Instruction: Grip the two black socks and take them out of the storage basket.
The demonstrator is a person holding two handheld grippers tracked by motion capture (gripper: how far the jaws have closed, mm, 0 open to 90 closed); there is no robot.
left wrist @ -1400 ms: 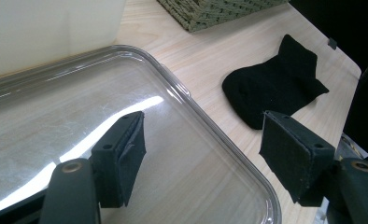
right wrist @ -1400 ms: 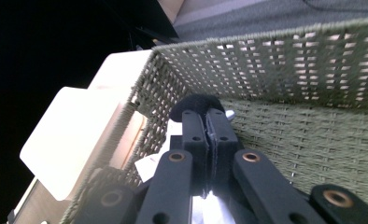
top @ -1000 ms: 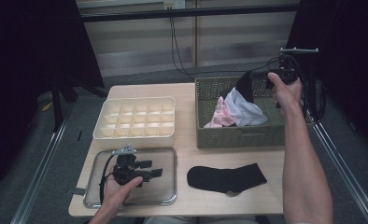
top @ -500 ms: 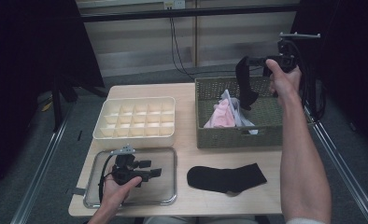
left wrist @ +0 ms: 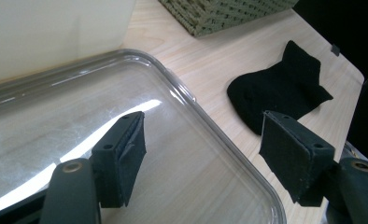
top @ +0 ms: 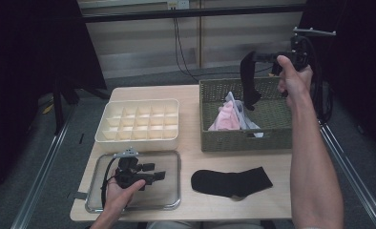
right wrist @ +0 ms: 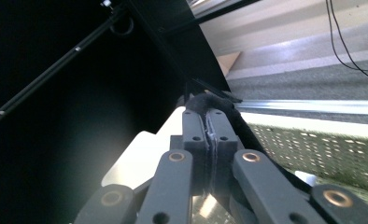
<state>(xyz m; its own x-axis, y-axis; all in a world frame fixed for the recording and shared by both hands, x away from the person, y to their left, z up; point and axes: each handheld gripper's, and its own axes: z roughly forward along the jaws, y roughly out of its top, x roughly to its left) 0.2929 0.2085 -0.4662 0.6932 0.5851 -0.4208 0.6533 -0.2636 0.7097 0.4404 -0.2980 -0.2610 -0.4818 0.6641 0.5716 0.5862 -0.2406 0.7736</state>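
**Black sock lifted over the basket, mate flat near the table's front edge**

Held in the right gripper [top: 258, 58], at upper right of the high view: a black sock [top: 247, 81], pinched by its top end between jaws pressed together, as seen close up in the right gripper view [right wrist: 209, 122]. Dangling straight down from the jaws, long axis near upright, lower tip just above the wicker basket [top: 272, 138] and beside the pink and white laundry [top: 229, 117] heaped inside. Clear of the basket rim, nothing else touching it.

Lying flat on the table at lower centre of the high view: a second black sock [top: 231, 182], long axis running left to right across the frame, well below the hanging one and in front of the basket.

Resting on the metal tray [top: 169, 202] at lower left: the left gripper [top: 158, 175], jaws wide apart with nothing between them, pointing right toward the flat sock. In the left gripper view, that sock [left wrist: 280, 88] just past the tray's rim, up and right of the open jaws [left wrist: 210, 154].

Nearer to the flat sock: the left hand. Likely next, judging by the layout: carrying the hanging sock down and left to lay it along its mate, so its upright axis must swing round to match the left-right one. Behind the tray, the divided box [top: 138, 121], compartments bare.
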